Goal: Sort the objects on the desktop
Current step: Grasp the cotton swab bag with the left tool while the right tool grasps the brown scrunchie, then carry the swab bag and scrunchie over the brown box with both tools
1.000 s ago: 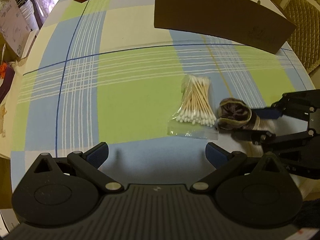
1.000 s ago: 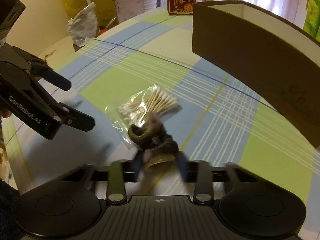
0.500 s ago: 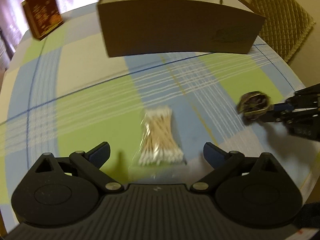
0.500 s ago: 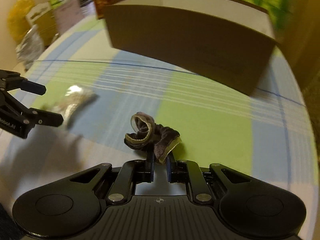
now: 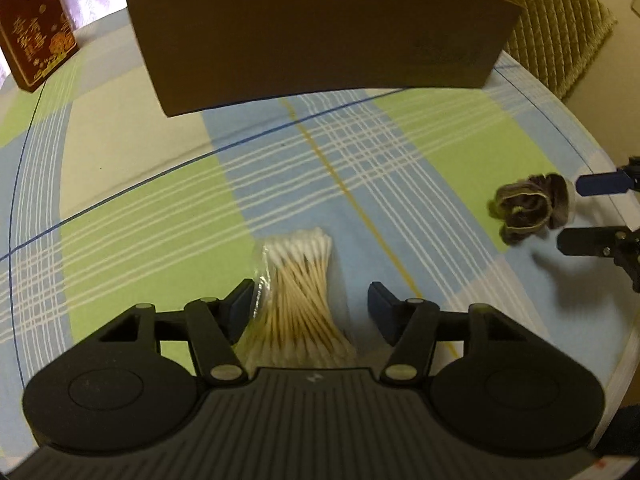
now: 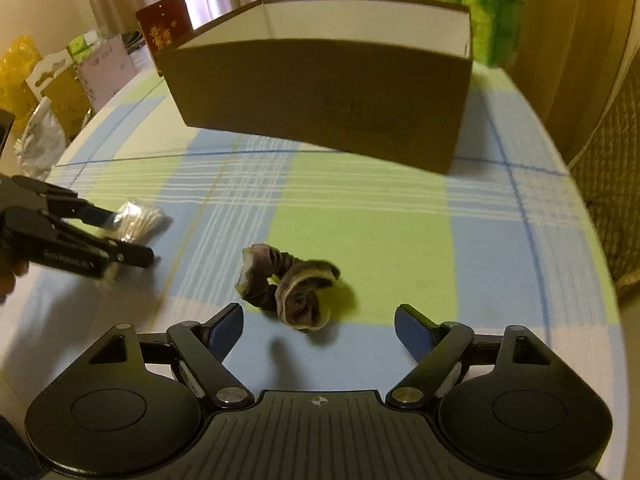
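Our left tongs [image 5: 310, 306] stand parted at the bottom of their frame, a pad on either side of the bag of cotton swabs [image 5: 298, 300], not pressing it. Our right tongs [image 6: 318, 324] are spread wide, gripping nothing; the crumpled scrunchie [image 6: 290, 286] lies on the checked tablecloth [image 6: 360, 220] just ahead of them, centre frame. Farther up stands the brown cardboard box [image 6: 320, 96], with a red box [image 6: 164, 32] at upper left.

Green-and-blue plaid tablecloth [image 5: 160, 216], brown box [image 5: 320, 32], white-tipped swabs [image 5: 298, 280].
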Available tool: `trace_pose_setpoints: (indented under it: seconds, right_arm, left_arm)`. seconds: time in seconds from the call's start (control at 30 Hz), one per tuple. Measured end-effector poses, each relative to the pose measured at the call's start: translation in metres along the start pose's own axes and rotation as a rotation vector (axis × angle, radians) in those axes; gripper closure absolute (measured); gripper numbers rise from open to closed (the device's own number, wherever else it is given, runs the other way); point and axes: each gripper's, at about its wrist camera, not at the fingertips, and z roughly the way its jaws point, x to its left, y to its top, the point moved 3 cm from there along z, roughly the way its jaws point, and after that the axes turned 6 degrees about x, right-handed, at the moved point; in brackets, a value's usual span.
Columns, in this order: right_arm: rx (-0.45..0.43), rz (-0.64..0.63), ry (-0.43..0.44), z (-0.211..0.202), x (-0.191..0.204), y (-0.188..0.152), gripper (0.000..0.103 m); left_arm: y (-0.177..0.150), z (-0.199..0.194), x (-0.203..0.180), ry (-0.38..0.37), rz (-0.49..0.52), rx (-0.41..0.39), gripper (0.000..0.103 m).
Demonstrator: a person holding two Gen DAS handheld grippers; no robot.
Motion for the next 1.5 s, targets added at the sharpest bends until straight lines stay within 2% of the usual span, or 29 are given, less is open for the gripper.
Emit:
trace_pose_setpoints:
  seconds: [0.03,0.1,0.17,0.33,0.4,0.43,0.47,0.63,1.13,1.5]
  right_arm:
    - [0.003,0.001,0.008,0.001,0.001,0.001,0.023]
    - [0.002,-0.003,0.018,0.004,0.007,0.004,0.023]
    - [-0.004,-0.01,0.021,0.007,0.012,0.008,0.023]
    - [0.003,-0.009,-0.051,0.019,0.015,0.019,0.023]
    - [0.012,-0.02,-0.059,0.023,0.014,0.02,0.032]
    - [0.029,-0.032,-0.054,0.024,0.013,0.02,0.052]
    - [0.043,-0.036,-0.044,0.025,0.013,0.019,0.062]
    - [0.051,-0.051,-0.022,0.021,0.012,0.015,0.074]
    - [0.018,0.013,-0.031,-0.003,-0.01,0.011,0.076]
    - [-0.03,0.044,-0.026,-0.025,-0.026,0.024,0.076]
  left_arm:
    - [-0.001,-0.001,-0.001,0.006,0.003,0.0,0.048]
    - [-0.003,-0.003,-0.002,0.014,-0.003,0.001,0.057]
    - [-0.005,-0.006,0.001,0.014,-0.025,0.004,0.058]
    - [-0.008,-0.01,0.008,0.017,-0.067,0.009,0.067]
    - [-0.009,-0.011,0.009,0.013,-0.08,0.011,0.072]
    - [-0.01,-0.011,0.009,0.011,-0.084,0.012,0.072]
    - [-0.01,-0.011,0.009,0.009,-0.087,0.012,0.073]
    - [-0.014,-0.014,0.006,-0.005,-0.104,0.012,0.077]
    - [-0.002,-0.036,-0.012,-0.014,-0.086,-0.041,0.079]
    - [0.014,-0.065,-0.011,-0.013,-0.106,-0.112,0.079]
